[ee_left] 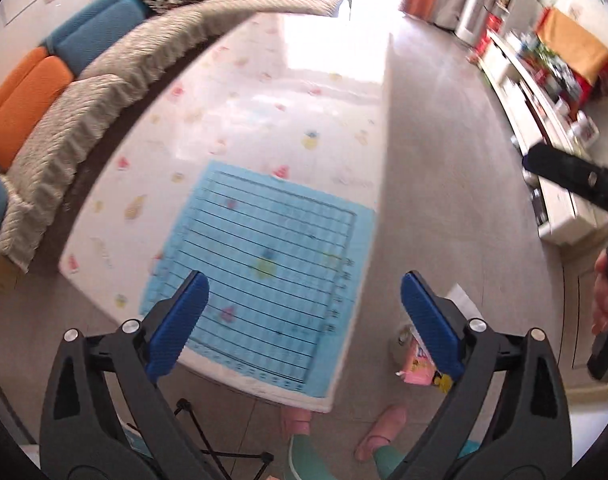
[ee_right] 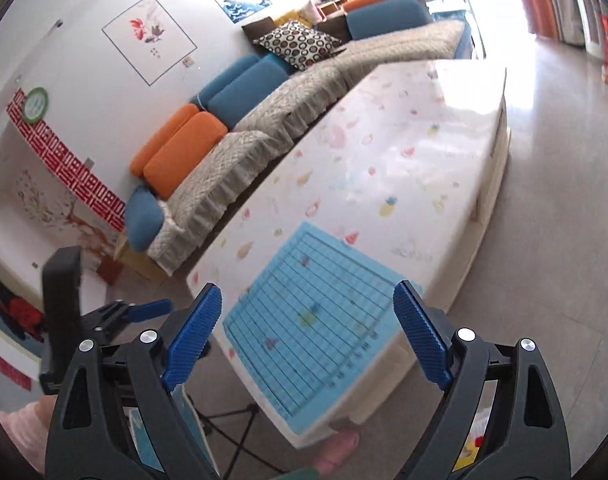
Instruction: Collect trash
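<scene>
My left gripper (ee_left: 302, 292) is open and empty, held above the near end of a white patterned table (ee_left: 264, 92). A pink and yellow wrapper (ee_left: 417, 364) lies on the floor right of the table, beside a pale round piece and a white paper scrap (ee_left: 463, 300), partly hidden by my right finger. My right gripper (ee_right: 307, 304) is open and empty above the same table (ee_right: 383, 152). A bit of yellow and white trash (ee_right: 473, 440) shows on the floor behind its right finger. The other gripper shows at the right edge of the left wrist view (ee_left: 575, 180).
A blue grid mat (ee_left: 272, 256) lies on the table's near end, also in the right wrist view (ee_right: 315, 328). A sofa (ee_left: 104, 80) with grey covers and cushions runs along the left. A low white cabinet (ee_left: 543, 120) lines the right wall. Pink slippers (ee_left: 383, 428) stand below.
</scene>
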The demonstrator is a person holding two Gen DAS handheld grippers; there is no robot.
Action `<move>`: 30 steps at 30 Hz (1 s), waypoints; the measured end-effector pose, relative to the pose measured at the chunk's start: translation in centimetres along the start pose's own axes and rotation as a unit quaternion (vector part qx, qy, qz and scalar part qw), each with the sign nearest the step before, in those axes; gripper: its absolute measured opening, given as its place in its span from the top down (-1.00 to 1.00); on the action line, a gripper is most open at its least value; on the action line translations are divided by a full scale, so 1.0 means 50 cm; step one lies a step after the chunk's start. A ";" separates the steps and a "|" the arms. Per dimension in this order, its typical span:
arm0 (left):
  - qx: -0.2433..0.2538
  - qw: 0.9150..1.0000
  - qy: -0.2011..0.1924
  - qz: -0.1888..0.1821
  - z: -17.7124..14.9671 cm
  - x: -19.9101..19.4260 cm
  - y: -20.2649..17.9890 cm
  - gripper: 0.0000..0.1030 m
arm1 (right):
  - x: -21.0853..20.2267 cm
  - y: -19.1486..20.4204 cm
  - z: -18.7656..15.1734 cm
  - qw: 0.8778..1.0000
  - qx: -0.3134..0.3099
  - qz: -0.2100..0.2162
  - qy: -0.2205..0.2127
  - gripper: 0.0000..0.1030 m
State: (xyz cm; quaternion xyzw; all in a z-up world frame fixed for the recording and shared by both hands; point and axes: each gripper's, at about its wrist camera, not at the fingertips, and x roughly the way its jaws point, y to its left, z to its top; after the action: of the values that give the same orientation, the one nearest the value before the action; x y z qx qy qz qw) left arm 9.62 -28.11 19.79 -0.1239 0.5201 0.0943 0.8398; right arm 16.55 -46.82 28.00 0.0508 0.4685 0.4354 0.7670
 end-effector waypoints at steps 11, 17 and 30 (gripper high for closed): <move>-0.044 0.997 -0.065 0.028 0.090 -0.144 0.169 -0.87 | 0.026 0.249 0.110 0.998 -0.051 -0.022 -0.020 -0.73; -0.059 0.993 -0.099 0.030 0.124 -0.188 0.198 -0.87 | 0.005 0.312 0.163 0.996 -0.076 -0.020 -0.036 -0.73; -0.022 0.989 -0.143 0.033 0.188 -0.254 0.173 -0.87 | -0.075 0.354 0.208 0.985 -0.118 -0.103 -0.073 -0.76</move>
State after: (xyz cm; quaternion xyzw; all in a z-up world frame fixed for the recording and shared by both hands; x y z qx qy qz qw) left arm 9.53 -17.35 34.28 -0.1107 0.3960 0.1499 0.8991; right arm 12.81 -35.21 44.91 -0.0571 0.3591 0.4016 0.8405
